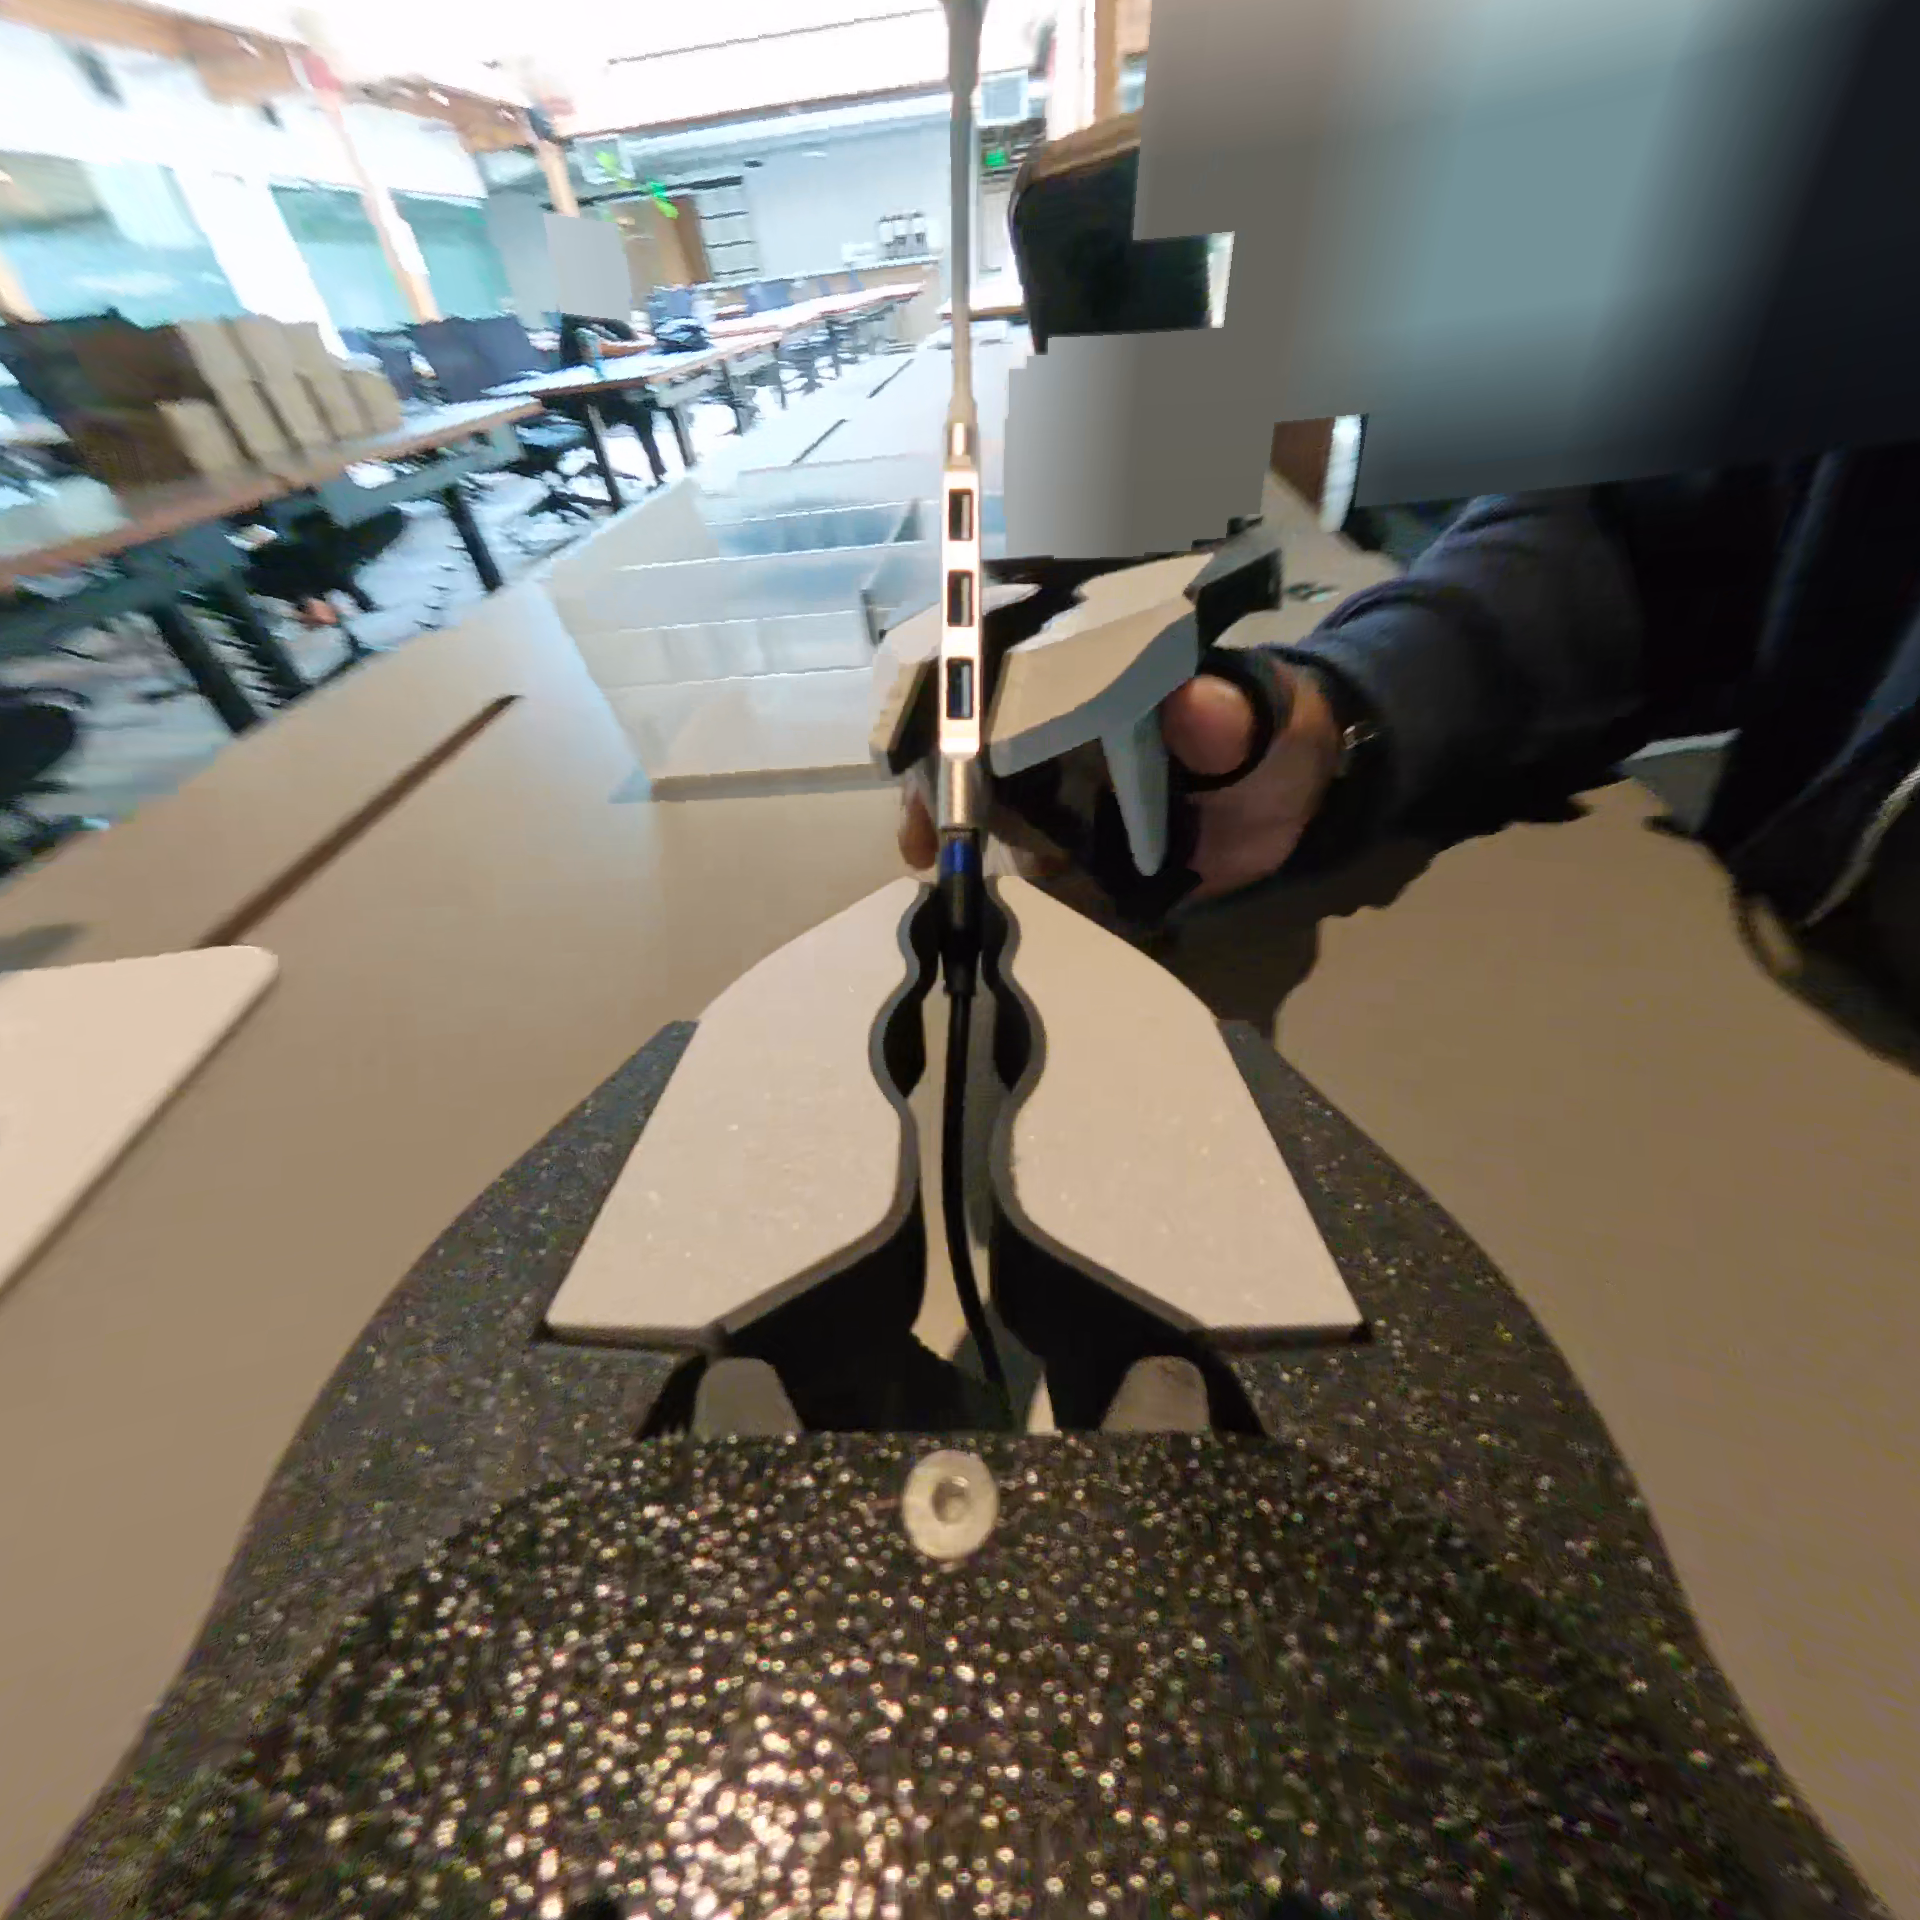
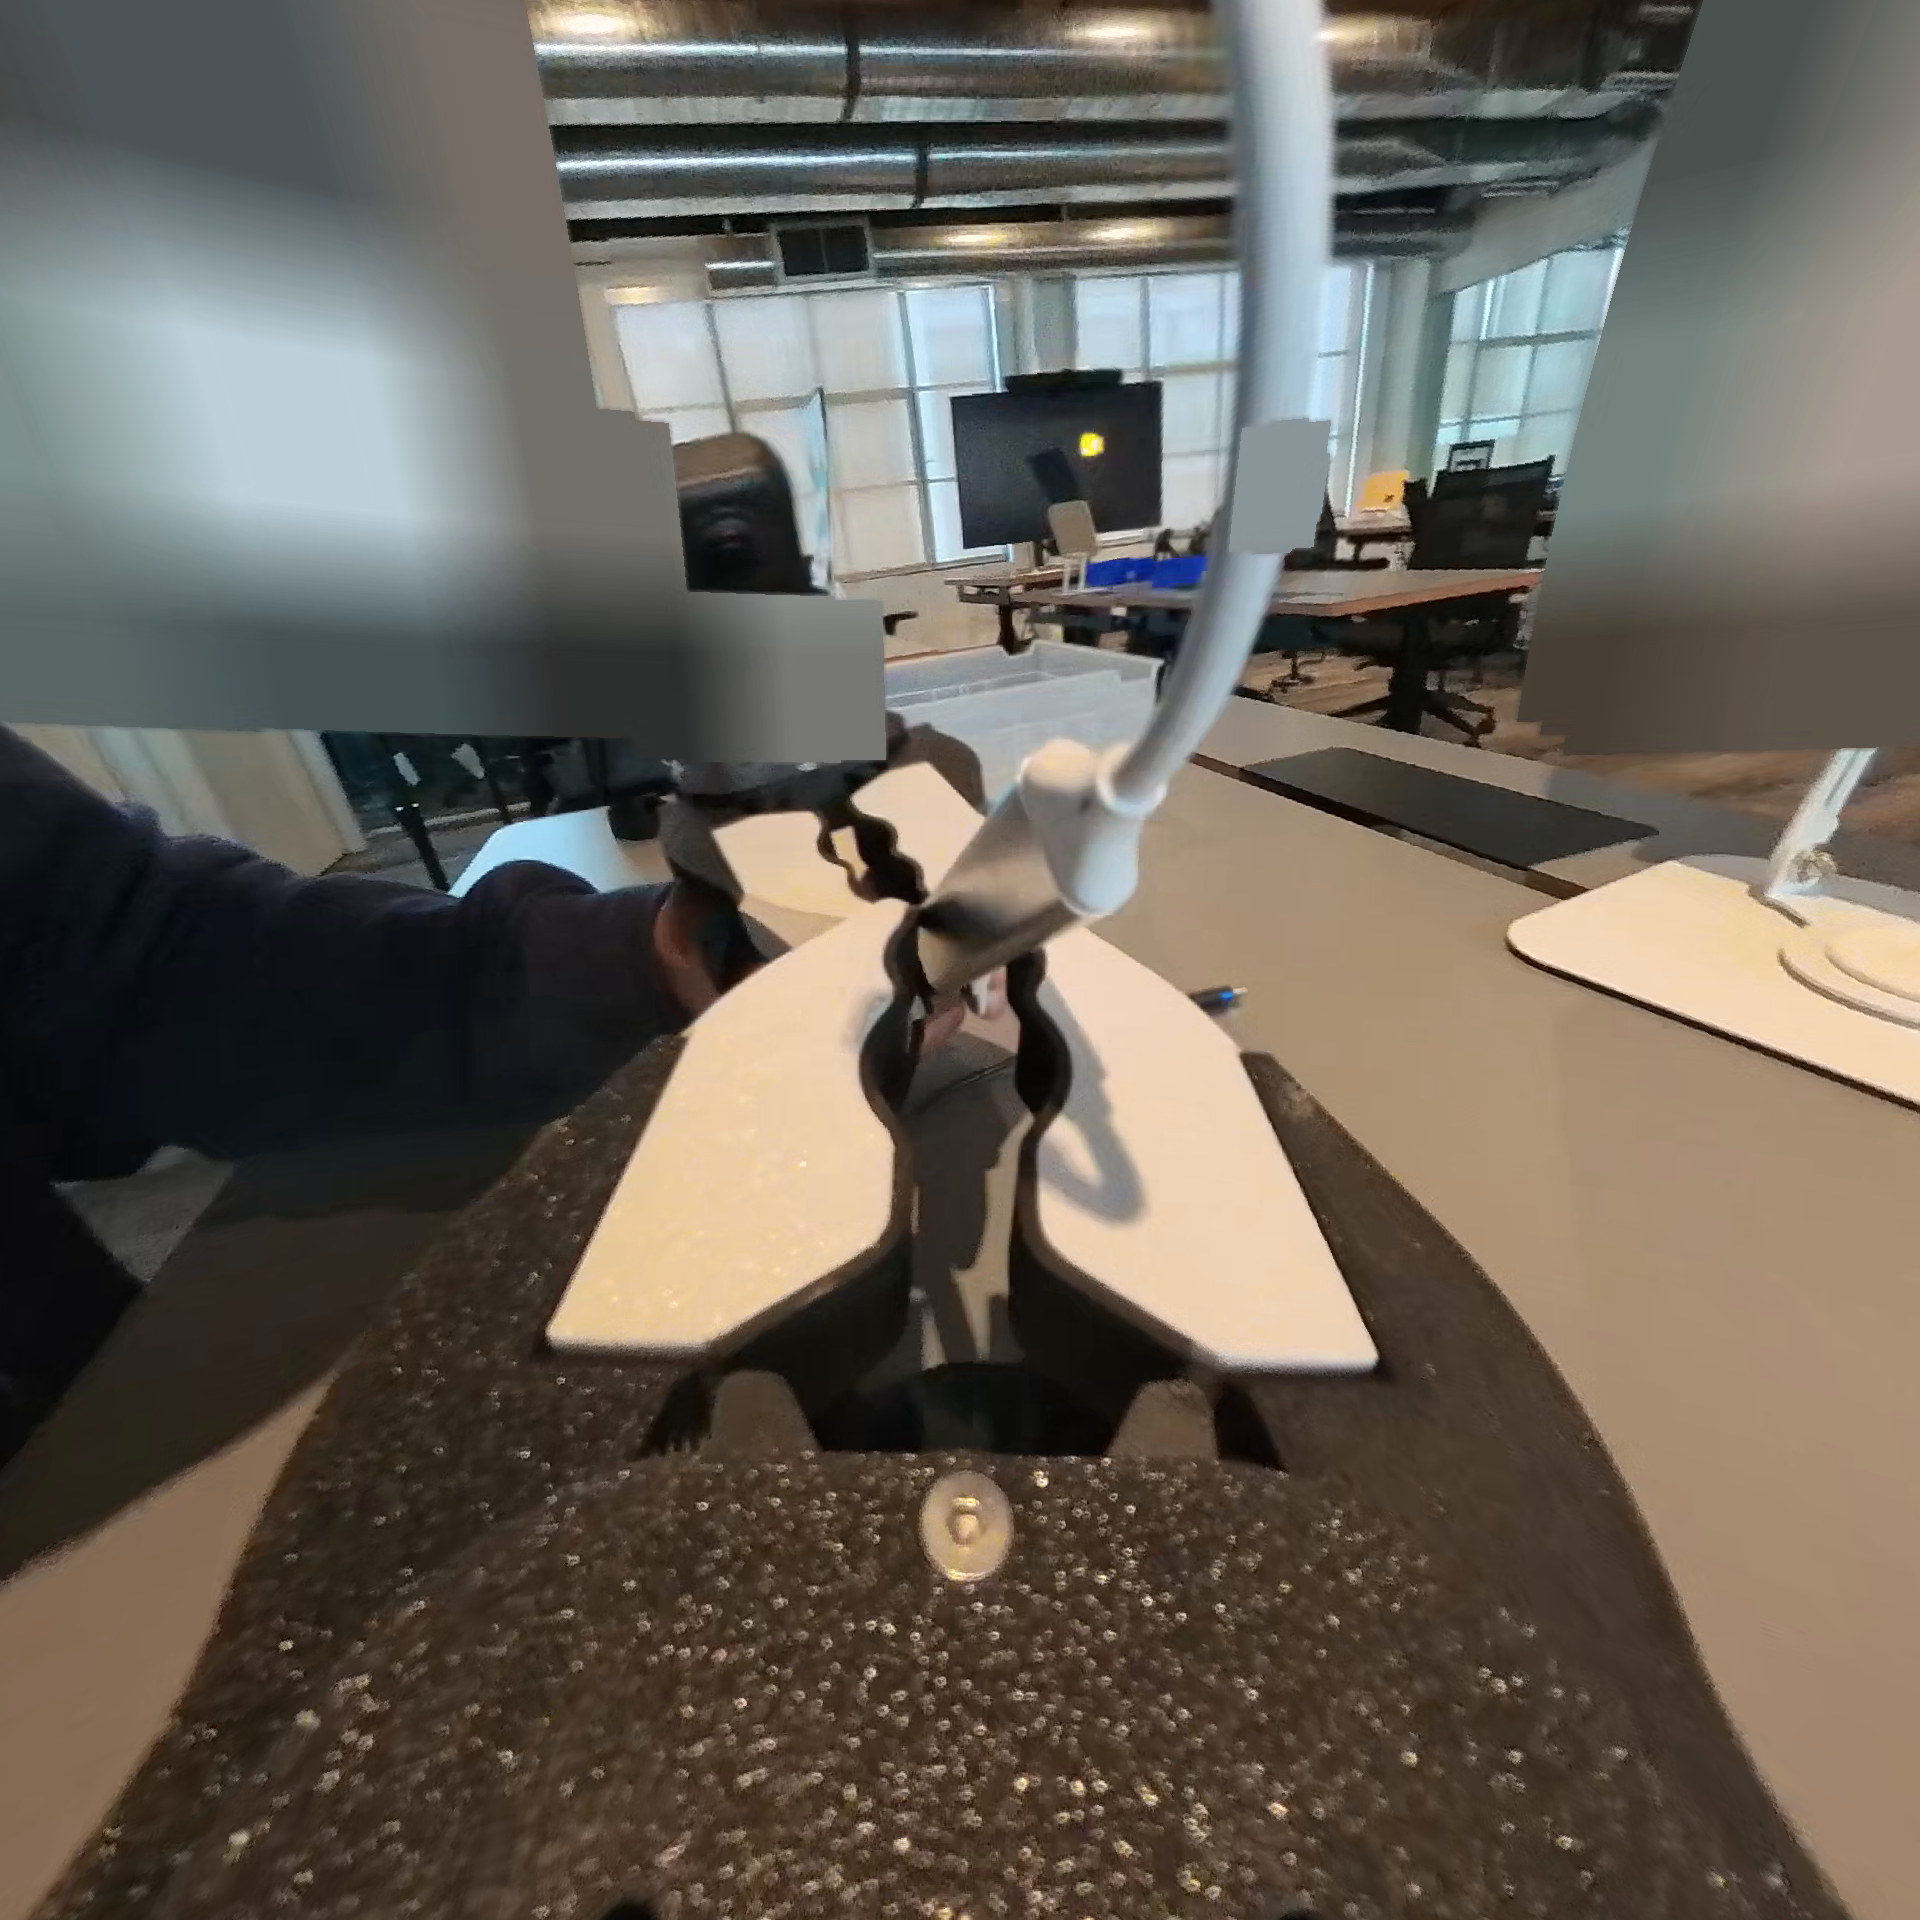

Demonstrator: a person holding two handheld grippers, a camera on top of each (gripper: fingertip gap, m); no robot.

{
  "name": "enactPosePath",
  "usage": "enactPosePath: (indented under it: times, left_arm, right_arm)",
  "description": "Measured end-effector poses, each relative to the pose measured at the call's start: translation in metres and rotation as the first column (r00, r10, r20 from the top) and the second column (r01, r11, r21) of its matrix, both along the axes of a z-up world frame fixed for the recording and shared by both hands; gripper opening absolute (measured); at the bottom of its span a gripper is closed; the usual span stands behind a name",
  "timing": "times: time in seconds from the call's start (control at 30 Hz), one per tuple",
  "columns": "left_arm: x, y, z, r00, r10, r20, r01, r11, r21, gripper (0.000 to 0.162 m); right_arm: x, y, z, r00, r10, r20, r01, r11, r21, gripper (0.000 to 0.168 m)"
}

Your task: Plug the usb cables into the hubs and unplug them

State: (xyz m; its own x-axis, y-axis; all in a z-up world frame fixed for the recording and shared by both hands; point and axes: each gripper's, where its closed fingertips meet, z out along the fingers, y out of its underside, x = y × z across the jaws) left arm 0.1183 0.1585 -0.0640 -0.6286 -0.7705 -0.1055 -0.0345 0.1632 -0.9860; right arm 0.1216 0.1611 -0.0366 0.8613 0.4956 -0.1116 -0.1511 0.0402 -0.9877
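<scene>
Pinching black plug (image 1: 957,940), fingers (image 1: 821,1049) nearly closed

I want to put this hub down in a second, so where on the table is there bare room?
Bare table lies left of the left gripper, between the white pad and the table's slot. More lies between the right gripper and the white stand base. It is crowded where both grippers meet at the hub.

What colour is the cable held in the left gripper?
Black, with a blue band on its plug; the cable shows best in the left wrist view, between the left gripper fingers.
</scene>
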Motion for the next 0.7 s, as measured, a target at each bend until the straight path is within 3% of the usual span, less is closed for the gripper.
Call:
enactPosePath:
  times: [0.07,0.3,0.47,0.7]
  left_arm:
    - [0.003,0.009,0.001,0.995,0.082,0.060,-0.086,0.994,0.066,0.007]
    - [0.005,0.046,0.025,0.908,0.349,0.233,-0.378,0.921,0.092,0.007]
    - [0.009,0.027,0.025,0.868,0.357,0.346,-0.457,0.847,0.271,0.007]
    - [0.012,0.001,0.024,0.861,0.296,0.413,-0.458,0.804,0.380,0.007]
  right_arm:
    - [0.007,0.002,-0.002,0.999,-0.037,-0.020,0.037,0.999,-0.009,0.017]
    - [0.021,0.001,0.001,0.988,-0.105,-0.117,0.102,0.994,-0.031,0.027]
    - [0.014,-0.003,0.009,0.977,-0.109,-0.183,0.111,0.994,-0.002,0.045]
    - [0.005,-0.014,0.015,0.972,-0.069,-0.224,0.080,0.996,0.040,0.047]
